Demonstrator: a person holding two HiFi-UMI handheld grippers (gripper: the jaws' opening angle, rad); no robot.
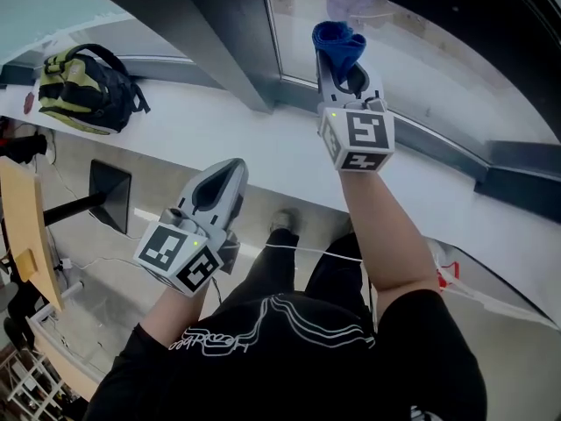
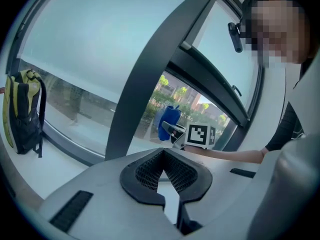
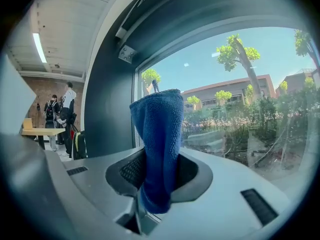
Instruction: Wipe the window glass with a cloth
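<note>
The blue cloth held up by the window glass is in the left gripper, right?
No. The blue cloth is clamped in the right gripper, up by the window glass, as the right gripper view shows; the left gripper holds nothing.

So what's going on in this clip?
A person stands at a window with a gripper in each hand. The right gripper is shut on a blue cloth and holds it up close to the window glass; whether the cloth touches the pane can't be told. The left gripper is lower and back from the glass, jaws together with nothing in them. A backpack sits further along the white sill.
</note>
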